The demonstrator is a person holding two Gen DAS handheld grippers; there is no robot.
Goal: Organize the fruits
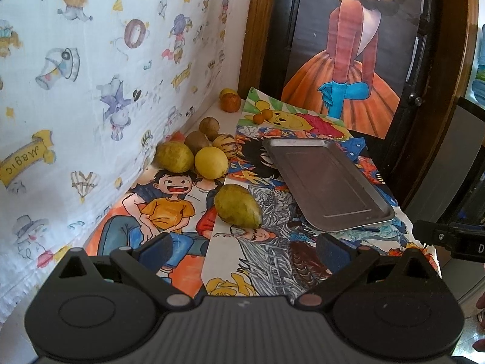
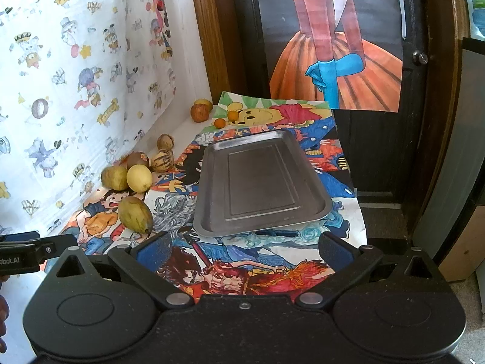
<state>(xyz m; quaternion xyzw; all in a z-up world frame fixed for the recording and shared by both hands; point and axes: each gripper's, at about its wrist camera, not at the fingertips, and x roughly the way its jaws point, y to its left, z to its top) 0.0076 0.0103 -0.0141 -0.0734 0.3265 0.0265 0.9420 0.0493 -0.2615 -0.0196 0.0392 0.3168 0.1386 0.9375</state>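
A green-yellow mango (image 1: 238,205) (image 2: 135,214) lies on the picture-covered table, just beyond my open left gripper (image 1: 245,247). Behind it, against the cloth wall, sit a greenish fruit (image 1: 174,156) (image 2: 114,177), a yellow lemon (image 1: 211,162) (image 2: 139,178), a striped melon (image 1: 224,145) (image 2: 162,160) and brown round fruits (image 1: 209,126) (image 2: 165,141). An empty metal tray (image 1: 327,182) (image 2: 257,182) rests to the right. My right gripper (image 2: 245,247) stands open over the table's near edge, in front of the tray.
An apple (image 1: 229,102) (image 2: 199,112) and two small oranges (image 1: 263,116) (image 2: 232,115) lie at the far end. A patterned cloth (image 1: 91,91) hangs along the left. A dark wooden door with a poster (image 2: 333,45) stands behind the table.
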